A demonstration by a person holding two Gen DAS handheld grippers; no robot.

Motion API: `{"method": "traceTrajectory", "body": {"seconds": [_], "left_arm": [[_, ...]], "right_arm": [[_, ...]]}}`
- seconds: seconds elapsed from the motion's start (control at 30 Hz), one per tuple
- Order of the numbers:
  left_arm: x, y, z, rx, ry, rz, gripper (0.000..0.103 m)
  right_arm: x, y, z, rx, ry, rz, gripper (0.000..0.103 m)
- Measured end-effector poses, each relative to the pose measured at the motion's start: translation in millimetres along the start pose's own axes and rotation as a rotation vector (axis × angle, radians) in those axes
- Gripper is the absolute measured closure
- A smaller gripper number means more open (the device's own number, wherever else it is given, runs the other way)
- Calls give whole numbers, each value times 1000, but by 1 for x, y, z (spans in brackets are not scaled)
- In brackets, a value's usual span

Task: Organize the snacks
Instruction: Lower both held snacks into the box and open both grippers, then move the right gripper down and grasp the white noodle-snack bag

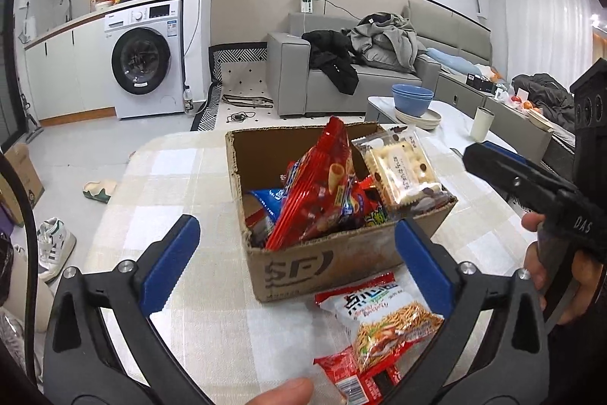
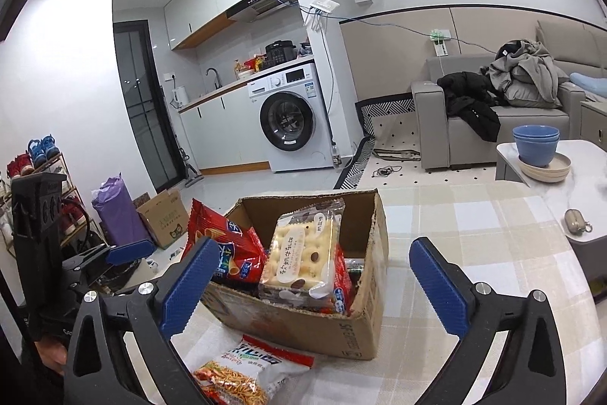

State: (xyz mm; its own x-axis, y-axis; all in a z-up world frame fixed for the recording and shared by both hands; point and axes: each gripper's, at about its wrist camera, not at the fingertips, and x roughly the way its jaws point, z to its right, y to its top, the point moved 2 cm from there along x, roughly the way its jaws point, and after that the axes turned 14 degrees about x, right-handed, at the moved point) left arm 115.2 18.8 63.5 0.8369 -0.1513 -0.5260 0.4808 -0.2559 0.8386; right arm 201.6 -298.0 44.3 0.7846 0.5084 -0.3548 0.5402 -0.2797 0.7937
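A brown cardboard box [image 1: 334, 264] stands on a checked tablecloth and holds several snack bags: a red chip bag [image 1: 318, 188] and a clear pack of white biscuits [image 1: 398, 173] on top. The box also shows in the right wrist view [image 2: 364, 321], with the biscuit pack [image 2: 303, 253] and the red bag [image 2: 224, 238]. A noodle snack bag [image 1: 379, 321] lies on the table in front of the box, also seen in the right wrist view [image 2: 246, 371]. My left gripper [image 1: 296, 264] is open and empty before the box. My right gripper [image 2: 307, 291] is open and empty, over the box's near edge.
Blue bowls on cream plates [image 1: 415, 105] and a cup [image 1: 481, 124] sit on a white marble table behind. A small pouch [image 2: 576, 221] lies on that table. A sofa with clothes [image 1: 360, 63], a washing machine [image 1: 144, 63] and a floor box [image 2: 163, 219] stand beyond.
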Motion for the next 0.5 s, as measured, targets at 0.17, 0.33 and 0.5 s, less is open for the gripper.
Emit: {"method": "traceTrajectory", "body": {"seconds": [0.17, 0.33, 0.5], "left_arm": [[-12, -8, 6, 1, 8, -1, 0], [-23, -22, 12, 5, 25, -15, 0], [-32, -31, 12, -8, 28, -37, 0]], "right_arm": [[-7, -6, 1, 0, -8, -24, 1], [-17, -16, 3, 11, 0, -55, 0], [-27, -28, 2, 14, 4, -84, 0]]}}
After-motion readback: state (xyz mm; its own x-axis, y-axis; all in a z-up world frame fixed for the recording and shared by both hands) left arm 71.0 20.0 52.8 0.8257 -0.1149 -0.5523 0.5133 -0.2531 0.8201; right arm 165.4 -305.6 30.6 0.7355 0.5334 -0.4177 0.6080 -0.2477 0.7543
